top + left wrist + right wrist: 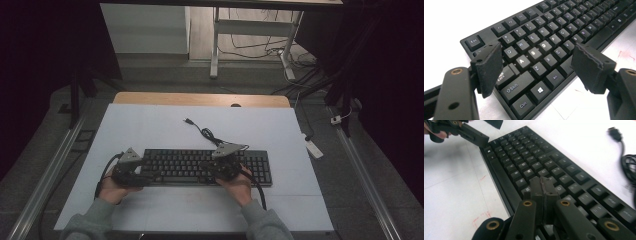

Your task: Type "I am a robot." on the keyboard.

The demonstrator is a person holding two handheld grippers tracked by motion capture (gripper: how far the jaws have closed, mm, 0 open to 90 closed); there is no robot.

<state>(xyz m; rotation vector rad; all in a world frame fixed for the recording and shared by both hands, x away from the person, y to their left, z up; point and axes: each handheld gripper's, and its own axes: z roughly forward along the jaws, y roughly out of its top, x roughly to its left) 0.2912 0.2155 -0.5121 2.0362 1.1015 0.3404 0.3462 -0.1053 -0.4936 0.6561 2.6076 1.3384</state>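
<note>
Black full-size keyboard [207, 167], white legends, lies across the white table [150, 125] near its 6 o'clock edge. Left gripper [536, 67] jaws spread wide over the keyboard's 9 o'clock end. Right gripper [543, 187] jaws pressed together, nothing between, over mid-right keys. Bare table toward 12; cable [205, 131] there.

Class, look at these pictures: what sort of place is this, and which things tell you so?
Probably a lab or workshop set up for recording. A bare white work table holds a black keyboard, metal rails run along the floor beside it, and loose cables lie under a desk frame behind.
</note>
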